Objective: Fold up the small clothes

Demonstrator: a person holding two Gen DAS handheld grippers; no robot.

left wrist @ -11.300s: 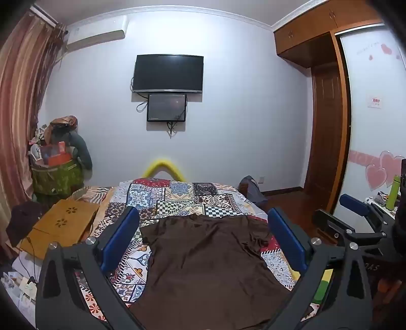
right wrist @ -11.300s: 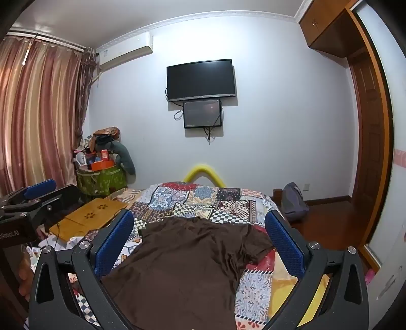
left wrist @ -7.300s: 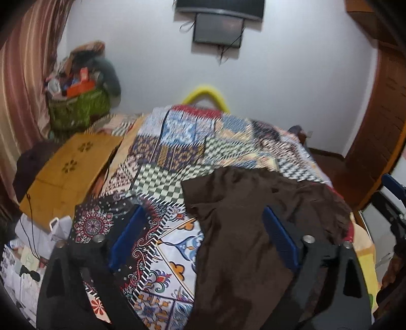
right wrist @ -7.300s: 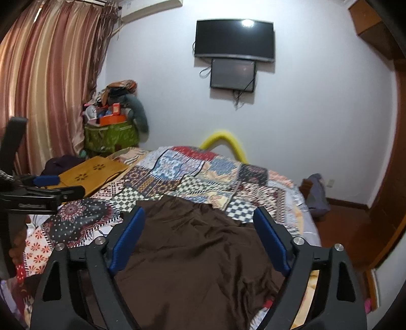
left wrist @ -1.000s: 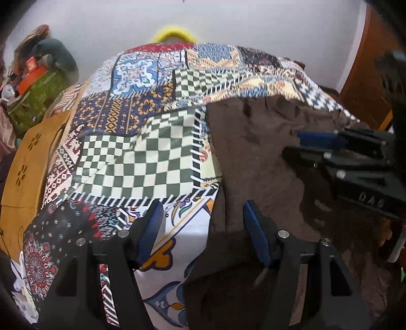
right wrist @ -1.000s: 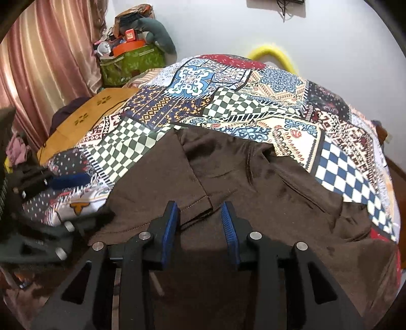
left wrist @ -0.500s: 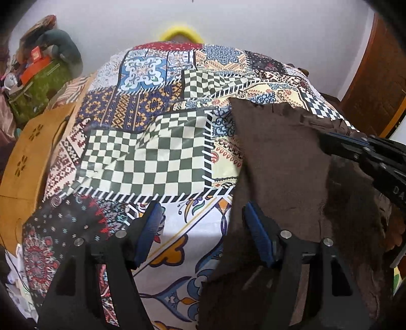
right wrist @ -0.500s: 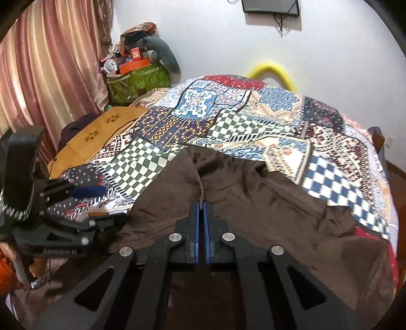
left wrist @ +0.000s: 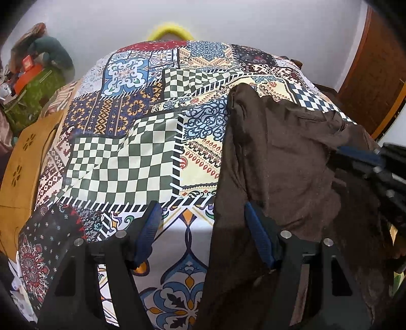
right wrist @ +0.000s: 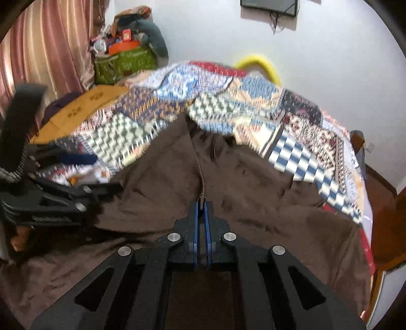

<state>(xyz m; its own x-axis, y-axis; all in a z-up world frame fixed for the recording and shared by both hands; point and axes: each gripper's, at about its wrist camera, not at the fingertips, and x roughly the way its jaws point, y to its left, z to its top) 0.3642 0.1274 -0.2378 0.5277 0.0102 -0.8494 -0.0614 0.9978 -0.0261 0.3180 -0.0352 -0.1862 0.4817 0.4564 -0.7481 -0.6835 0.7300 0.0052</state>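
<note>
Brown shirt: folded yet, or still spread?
Partly folded: right tongs, shut on the brown shirt, lift its edge off the quilt.

Blur: in my right wrist view the quilt (right wrist: pixel 253 101) is smeared, its patterns unreadable.
Cut off: the brown shirt (left wrist: pixel 291 165) runs past the bottom edge in both my views; the screen (right wrist: pixel 269 6) on the wall is clipped by the top.
Hidden: the pinched shirt edge disappears between my right gripper (right wrist: pixel 201 205) pads; the shirt covers the quilt's near right corner.
</note>
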